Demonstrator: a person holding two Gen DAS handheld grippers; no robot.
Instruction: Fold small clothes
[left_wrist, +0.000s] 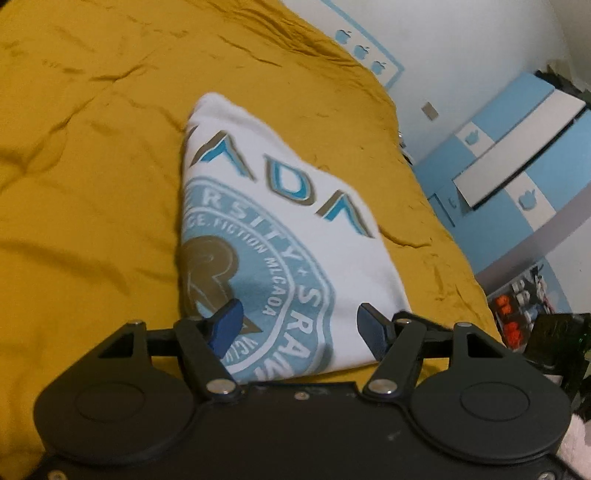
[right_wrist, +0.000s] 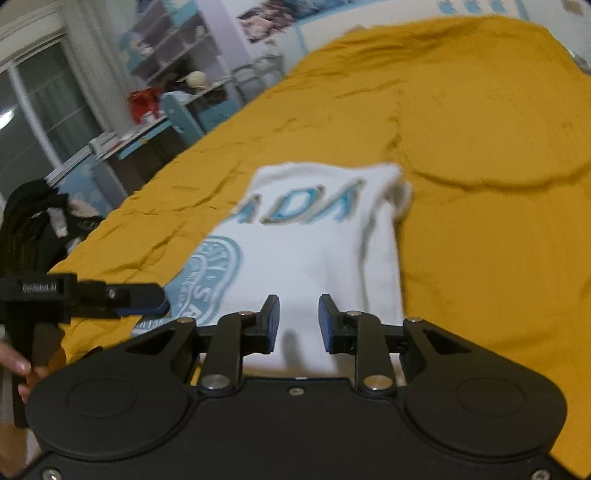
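White cotton t-shirt with a light-blue round seal print and blue-and-tan lettering (left_wrist: 291, 236) (right_wrist: 314, 254) lies folded into a compact rectangle on the mustard-yellow bedspread (left_wrist: 92, 166) (right_wrist: 480, 184), near the bed's front edge. Print faces up; one folded edge at the far right corner bulges a bit, though the right wrist view is blurred there.

Left gripper (left_wrist: 299, 326): blue-padded fingers spread wide, over the shirt's near edge, nothing between them. Can't tell if the pads touch the fabric. In the right wrist view this same gripper (right_wrist: 147, 299) comes in from the left at the shirt's near-left corner, with the person's hand (right_wrist: 18, 369) on its handle.

Right gripper (right_wrist: 295, 325): fingers at a moderate gap, empty, over the near edge of the shirt's plain white part.

Beyond the bed: blue-and-white cabinet (left_wrist: 517, 147) against a white wall, a cluttered desk (right_wrist: 147, 129) and a window (right_wrist: 37, 110).
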